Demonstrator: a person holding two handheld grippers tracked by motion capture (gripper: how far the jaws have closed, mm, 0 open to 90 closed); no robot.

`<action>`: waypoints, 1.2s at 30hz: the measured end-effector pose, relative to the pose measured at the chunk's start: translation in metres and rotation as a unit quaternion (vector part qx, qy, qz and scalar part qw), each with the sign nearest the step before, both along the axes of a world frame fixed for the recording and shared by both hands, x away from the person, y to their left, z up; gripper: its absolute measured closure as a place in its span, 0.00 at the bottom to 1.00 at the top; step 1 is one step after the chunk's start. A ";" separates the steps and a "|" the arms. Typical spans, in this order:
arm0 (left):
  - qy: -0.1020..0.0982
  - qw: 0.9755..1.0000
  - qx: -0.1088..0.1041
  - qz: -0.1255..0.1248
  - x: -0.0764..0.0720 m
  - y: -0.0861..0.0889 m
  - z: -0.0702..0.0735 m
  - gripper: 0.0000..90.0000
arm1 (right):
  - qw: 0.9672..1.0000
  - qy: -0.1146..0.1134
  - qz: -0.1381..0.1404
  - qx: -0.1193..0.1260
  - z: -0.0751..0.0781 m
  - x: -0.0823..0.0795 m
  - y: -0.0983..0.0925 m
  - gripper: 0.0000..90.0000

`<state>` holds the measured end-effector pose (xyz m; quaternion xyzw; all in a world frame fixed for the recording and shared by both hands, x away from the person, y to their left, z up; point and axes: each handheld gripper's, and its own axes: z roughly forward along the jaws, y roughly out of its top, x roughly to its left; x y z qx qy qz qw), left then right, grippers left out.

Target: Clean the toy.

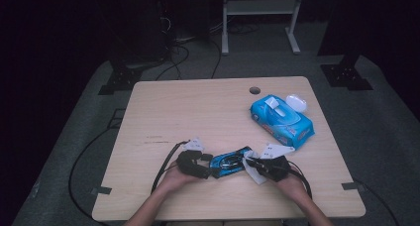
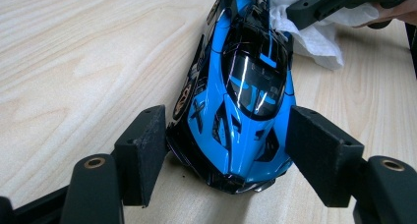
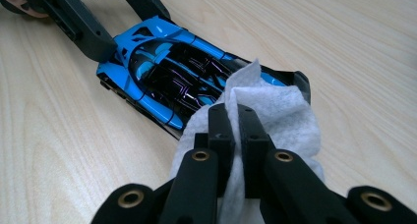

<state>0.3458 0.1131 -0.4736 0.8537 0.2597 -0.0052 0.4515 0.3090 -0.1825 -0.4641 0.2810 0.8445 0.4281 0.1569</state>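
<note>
A blue and black toy car (image 1: 229, 161) sits on its wheels near the front edge of a light wooden desk (image 1: 198, 107), its long axis running roughly left to right across the desk and tilting slightly away toward the right. Its nose points to the person's left, toward the left hand-held gripper (image 1: 207, 165); its tail points right, toward the right hand-held gripper (image 1: 249, 161).

In the left gripper view the car's nose (image 2: 236, 170) lies between the two black pads (image 2: 142, 150), which stand on either side of it; the right pad is at the bodywork, while a narrow gap shows at the left pad, so the jaws are partly spread and not clamped. The car (image 2: 246, 86) runs away from that camera up the frame.

The right hand-held gripper (image 3: 231, 121) is closed on a folded white wipe (image 3: 275, 116), which rests against the car's tail (image 3: 290, 79).

Farther back on the right of the desk lies a blue pack of wet wipes (image 1: 281, 119), set diagonally, its white flap lid (image 1: 296, 102) open and a wipe (image 1: 271, 102) standing up from the slot. A round cable hole (image 1: 254, 90) sits near the far edge.
</note>
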 end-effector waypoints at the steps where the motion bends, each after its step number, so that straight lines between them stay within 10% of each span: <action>1: 0.000 1.000 0.000 0.000 0.000 0.000 0.000 0.36 | 1.000 0.000 0.000 0.000 0.000 0.000 0.000 0.96; 22: 0.029 0.999 -0.017 -0.017 -0.002 -0.006 -0.004 0.37 | 1.000 -0.006 0.007 -0.009 0.000 -0.015 -0.003 0.96; 27: -0.002 0.999 0.034 -0.041 -0.009 -0.016 -0.004 0.36 | 1.000 -0.004 0.008 -0.012 0.000 -0.016 -0.004 0.96; 36: -0.011 0.999 0.009 -0.045 -0.010 -0.013 0.000 0.44 | 1.000 0.000 0.012 -0.009 -0.001 -0.019 -0.007 0.96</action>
